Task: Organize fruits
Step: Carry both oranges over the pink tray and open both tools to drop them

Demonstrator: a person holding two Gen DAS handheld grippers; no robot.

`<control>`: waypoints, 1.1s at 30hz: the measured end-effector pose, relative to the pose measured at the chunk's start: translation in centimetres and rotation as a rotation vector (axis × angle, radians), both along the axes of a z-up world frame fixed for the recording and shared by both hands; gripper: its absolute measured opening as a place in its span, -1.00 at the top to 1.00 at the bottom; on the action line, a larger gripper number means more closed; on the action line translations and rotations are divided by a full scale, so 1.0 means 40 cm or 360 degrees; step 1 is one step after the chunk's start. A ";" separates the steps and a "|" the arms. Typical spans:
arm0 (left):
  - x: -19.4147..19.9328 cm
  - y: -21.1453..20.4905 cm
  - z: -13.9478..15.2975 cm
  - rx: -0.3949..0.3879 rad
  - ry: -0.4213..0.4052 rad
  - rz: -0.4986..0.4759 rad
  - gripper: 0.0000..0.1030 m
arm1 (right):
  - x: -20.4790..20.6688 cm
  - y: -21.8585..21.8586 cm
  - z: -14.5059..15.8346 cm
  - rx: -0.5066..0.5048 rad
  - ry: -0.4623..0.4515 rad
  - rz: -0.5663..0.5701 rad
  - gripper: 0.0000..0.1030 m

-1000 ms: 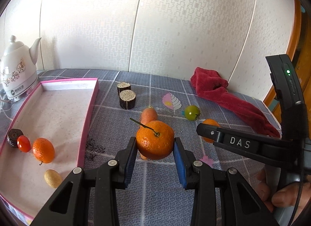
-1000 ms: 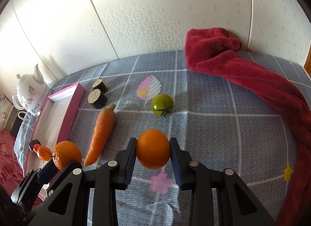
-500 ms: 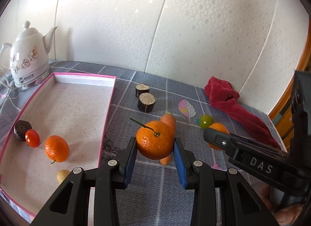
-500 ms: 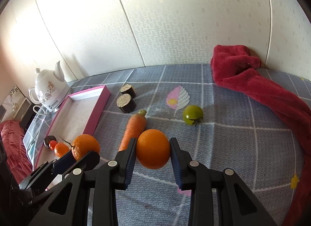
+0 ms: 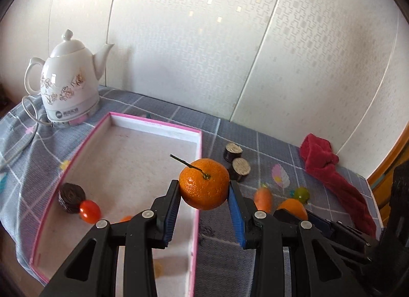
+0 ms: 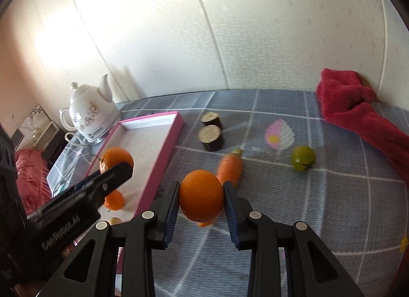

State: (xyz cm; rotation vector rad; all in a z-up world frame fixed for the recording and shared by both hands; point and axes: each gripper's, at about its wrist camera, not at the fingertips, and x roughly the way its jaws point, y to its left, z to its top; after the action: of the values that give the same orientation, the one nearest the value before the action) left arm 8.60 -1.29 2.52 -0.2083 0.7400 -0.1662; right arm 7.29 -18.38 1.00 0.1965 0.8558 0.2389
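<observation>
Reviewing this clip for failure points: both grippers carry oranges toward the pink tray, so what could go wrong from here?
The stemmed orange sits only at the left gripper pad tips and might slip. The grippers travel close together; the right gripper with its smooth orange could bump the left. A dropped orange may knock the cherry tomato in the tray.

Black plastic frames with silver screws and blue-padded fingers were seen on both grippers, one lettered in white.
</observation>
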 end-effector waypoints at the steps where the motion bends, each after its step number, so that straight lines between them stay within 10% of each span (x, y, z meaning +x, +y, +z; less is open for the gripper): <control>1: 0.010 0.013 0.003 0.0021 -0.0003 0.0017 0.28 | 0.005 0.014 0.003 0.0001 -0.0011 0.0020 0.34; 33: 0.082 0.202 -0.055 0.0076 0.0080 0.0412 0.26 | 0.045 0.303 -0.060 -0.0153 -0.0091 0.0458 0.34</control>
State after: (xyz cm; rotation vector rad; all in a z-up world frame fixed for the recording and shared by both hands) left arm 11.87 6.79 0.30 -0.2613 0.7592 0.1033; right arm 9.10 -6.25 -1.39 -0.0243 0.8352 0.4693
